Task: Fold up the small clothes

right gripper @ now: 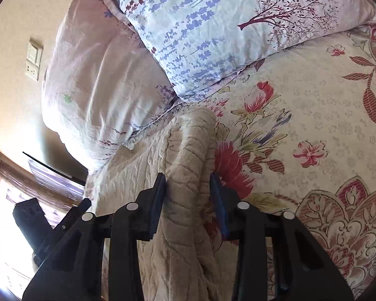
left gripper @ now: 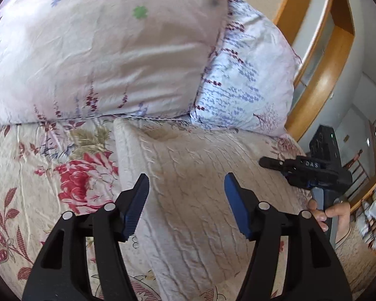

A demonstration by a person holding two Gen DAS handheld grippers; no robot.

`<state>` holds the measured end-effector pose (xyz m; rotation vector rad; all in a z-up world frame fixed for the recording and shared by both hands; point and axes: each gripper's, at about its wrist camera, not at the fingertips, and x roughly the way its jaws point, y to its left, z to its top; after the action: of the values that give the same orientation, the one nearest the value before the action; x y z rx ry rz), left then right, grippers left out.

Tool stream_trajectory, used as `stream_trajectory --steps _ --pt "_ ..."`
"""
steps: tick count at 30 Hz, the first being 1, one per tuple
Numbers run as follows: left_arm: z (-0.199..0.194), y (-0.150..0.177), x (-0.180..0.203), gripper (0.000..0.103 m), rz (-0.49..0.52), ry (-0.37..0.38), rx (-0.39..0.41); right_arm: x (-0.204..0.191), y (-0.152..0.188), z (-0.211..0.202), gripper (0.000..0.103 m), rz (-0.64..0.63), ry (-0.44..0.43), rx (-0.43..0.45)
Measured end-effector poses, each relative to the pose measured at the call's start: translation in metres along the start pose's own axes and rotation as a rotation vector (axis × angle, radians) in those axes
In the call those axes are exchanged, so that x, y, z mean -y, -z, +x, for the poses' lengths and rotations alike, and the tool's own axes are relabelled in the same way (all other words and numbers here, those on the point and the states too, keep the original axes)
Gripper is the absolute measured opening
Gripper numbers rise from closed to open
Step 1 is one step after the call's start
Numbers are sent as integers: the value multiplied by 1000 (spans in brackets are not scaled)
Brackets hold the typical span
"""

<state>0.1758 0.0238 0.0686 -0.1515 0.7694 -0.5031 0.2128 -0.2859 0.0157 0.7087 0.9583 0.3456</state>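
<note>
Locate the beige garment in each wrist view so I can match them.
Left wrist: beige garment lies centre to bottom, under the open left gripper.
Right wrist: beige garment runs bottom centre upward, bunched between the right gripper fingers.
Shared landmark: lavender-print pillow.

A cream bedspread printed with red and pink flowers [right gripper: 313, 115] is spread across the bed. At its head, a pale pink pillow with small flower prints [left gripper: 100, 50] is laid, and a white pillow patterned with lavender sprigs [right gripper: 213, 32] is set against it. Beside the pillows, a curved wooden frame [left gripper: 313, 80] is seen.
</note>
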Motion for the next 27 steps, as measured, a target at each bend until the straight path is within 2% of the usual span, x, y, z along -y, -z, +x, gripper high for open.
stream_trajectory --steps 2,6,8,9,12,13,16,20,25,27 --pt "13 3 12 62 61 -53 -44 -7 6 5 23 -50 93 4" --pt "33 13 18 60 147 -159 -100 -11 11 8 25 -83 174 24" --pt "36 13 18 61 155 -174 -100 -18 12 10 40 -125 244 34" --pt "36 13 17 61 153 -174 -97 -22 12 11 43 -150 276 40" --pt "20 13 13 62 101 -151 -63 -32 19 -8 44 -199 287 114" --pt "10 15 10 66 80 -149 -53 -40 25 -17 44 -240 279 148" --pt "-13 25 0 68 48 -174 -33 -63 50 -36 44 -379 235 188" --pt "-22 41 -10 69 49 -215 -71 -79 79 -36 44 -503 246 142" --pt "-17 57 -12 71 86 -252 -113 -84 97 -9 45 -609 433 51" --pt "-15 60 -11 71 110 -269 -119 -84 100 -7 45 -620 462 44"
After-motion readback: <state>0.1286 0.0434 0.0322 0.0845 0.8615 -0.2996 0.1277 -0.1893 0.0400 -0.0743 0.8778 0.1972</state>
